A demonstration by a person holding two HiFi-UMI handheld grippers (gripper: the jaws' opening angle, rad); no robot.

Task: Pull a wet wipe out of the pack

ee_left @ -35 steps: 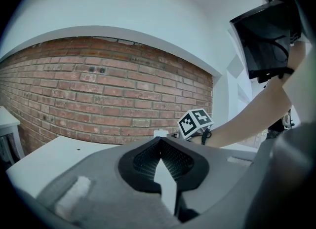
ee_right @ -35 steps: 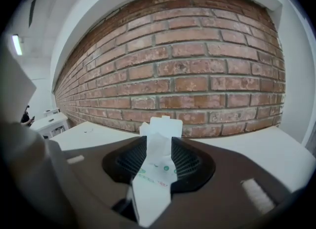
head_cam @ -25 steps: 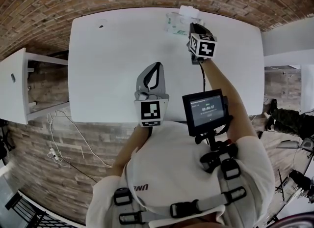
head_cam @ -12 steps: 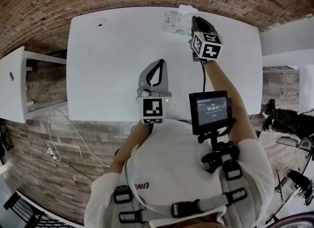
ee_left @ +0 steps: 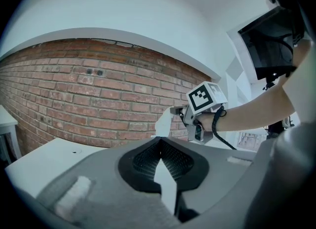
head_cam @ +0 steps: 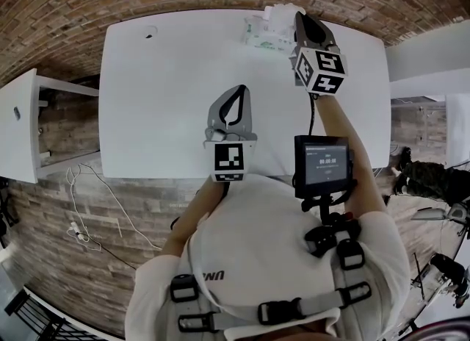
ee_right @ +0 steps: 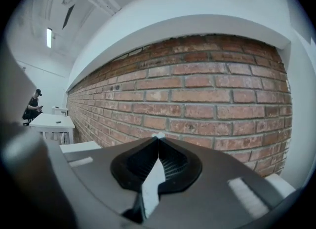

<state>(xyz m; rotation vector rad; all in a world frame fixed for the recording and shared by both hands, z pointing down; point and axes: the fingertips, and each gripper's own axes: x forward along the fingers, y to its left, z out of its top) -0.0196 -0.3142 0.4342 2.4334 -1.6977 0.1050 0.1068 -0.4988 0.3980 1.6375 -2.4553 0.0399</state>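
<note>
1. Right tongs (head_cam: 297, 16) have risen since a second ago, clamped on the wet wipe (ee_left: 163, 123) and drawing it up from the pack (head_cam: 263, 37) at the tabletop's (head_cam: 169, 97) far edge.
2. Left tongs (ee_left: 159, 140) are closed and empty.
3. The wipe is probably nearly free.

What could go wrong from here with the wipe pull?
1. The left gripper hangs shut over the table, apart from the pack. Nothing pins the pack, so it could lift or slide with the wet wipe.
2. The right gripper pinches just a thin strip of wipe, which might slip out or tear.
</note>
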